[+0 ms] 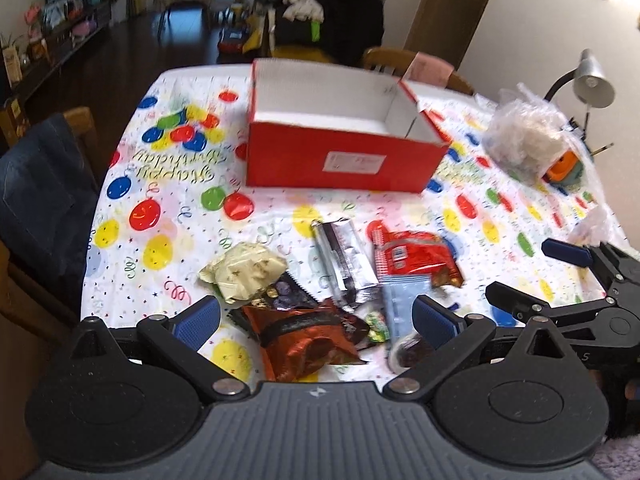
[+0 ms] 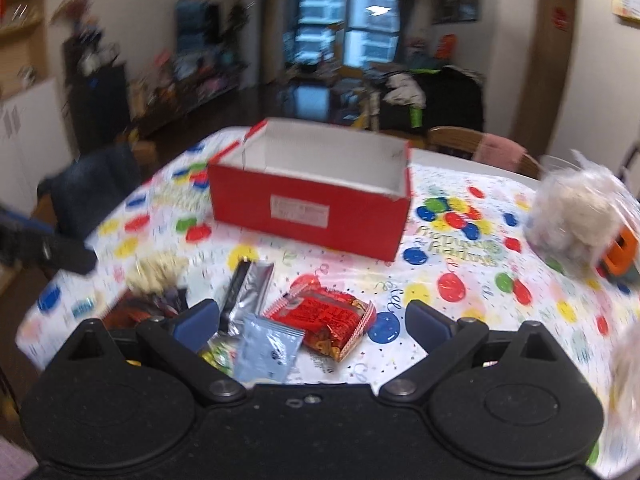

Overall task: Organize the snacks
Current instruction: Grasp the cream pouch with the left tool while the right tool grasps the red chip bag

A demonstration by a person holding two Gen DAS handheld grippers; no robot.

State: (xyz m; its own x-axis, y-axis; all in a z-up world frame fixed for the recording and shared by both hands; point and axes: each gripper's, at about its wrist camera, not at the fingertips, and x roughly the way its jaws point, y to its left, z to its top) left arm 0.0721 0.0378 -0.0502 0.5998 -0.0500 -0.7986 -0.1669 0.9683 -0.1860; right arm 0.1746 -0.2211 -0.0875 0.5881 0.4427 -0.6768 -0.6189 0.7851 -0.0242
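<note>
Both tools are spread wide and hold nothing, hovering over the table's near edge. Snack pile sits just ahead: the left tool point(image 1: 316, 316) frames the orange foil packet point(image 1: 308, 344), the right tool point(image 2: 314, 320) frames the red biscuit packet point(image 2: 324, 316), long axis slanting left-far to right-near. The open red box point(image 1: 340, 152) lies straight beyond, mid-table, apparently empty; either tool reaches it, and I'd judge each takes its own nearest packet.
</note>
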